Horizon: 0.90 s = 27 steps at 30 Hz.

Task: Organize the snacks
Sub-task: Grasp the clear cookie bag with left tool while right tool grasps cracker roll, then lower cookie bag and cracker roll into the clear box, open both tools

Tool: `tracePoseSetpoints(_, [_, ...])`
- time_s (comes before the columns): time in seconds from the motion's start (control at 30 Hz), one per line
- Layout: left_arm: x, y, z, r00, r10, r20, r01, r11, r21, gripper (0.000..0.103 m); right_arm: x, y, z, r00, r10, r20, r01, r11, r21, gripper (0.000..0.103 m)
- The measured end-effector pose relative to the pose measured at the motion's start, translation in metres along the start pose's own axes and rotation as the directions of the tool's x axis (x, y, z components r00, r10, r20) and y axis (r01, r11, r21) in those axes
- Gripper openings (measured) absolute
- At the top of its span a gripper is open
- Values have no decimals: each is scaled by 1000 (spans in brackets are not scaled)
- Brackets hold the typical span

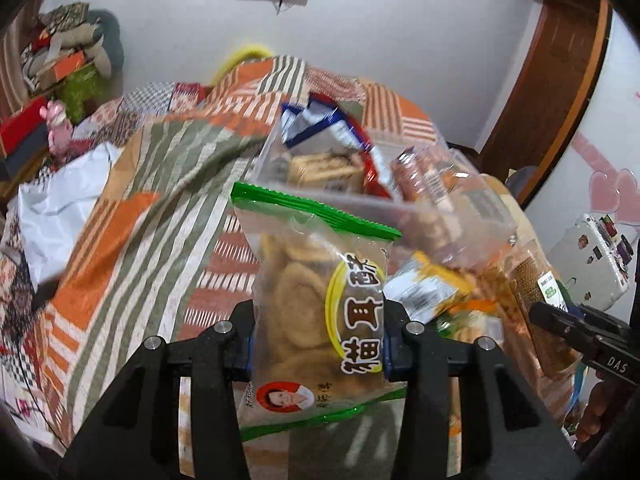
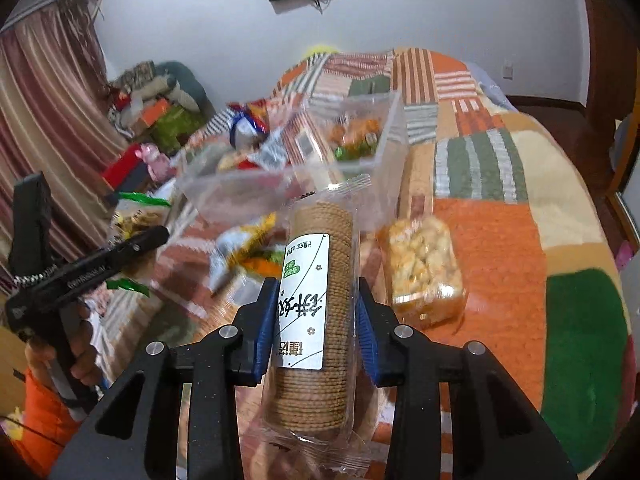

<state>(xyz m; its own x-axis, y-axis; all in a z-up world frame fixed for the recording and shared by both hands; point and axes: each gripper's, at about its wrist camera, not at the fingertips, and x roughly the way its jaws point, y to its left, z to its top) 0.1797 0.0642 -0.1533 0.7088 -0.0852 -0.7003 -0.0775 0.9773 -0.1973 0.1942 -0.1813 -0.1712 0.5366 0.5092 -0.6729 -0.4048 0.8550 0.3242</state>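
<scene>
My left gripper (image 1: 318, 332) is shut on a clear bag of brown crisps (image 1: 308, 300) with green edges, held upright above the patchwork bed cover (image 1: 132, 216). My right gripper (image 2: 316, 320) is shut on a clear sleeve of round brown biscuits (image 2: 320, 320) with a white label. A clear plastic box (image 1: 348, 168) with several snack packs stands just beyond the bag; it also shows in the right wrist view (image 2: 360, 128). The right gripper shows at the left wrist view's right edge (image 1: 560, 320), the left gripper at the right wrist view's left edge (image 2: 132, 248).
Loose snack packs (image 2: 248, 248) and a clear tub of pale puffs (image 2: 424, 272) lie on the cover (image 2: 500, 240). A white plastic bag (image 1: 60, 200) lies at the left. Boxes and cushions (image 1: 68, 60) pile by the wall.
</scene>
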Motion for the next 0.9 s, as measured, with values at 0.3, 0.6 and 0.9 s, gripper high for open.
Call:
tracePoseSetpoints(0.3, [-5,-19,39,997,-5,72,1,998,57,43,-7,8,36,994,2,105,2,999,-34,33])
tracePoseSetpoints(0.6, [11,-21,73,996,18,93,-26,996,81,43,4,9,75,985,-8,174,16,999,-45,33])
tracePoseSetpoints(0.9, [37,-24,103,995,-5,103,-4,997,80,43,28,4,106,984,-37,175,47,998,-49,33])
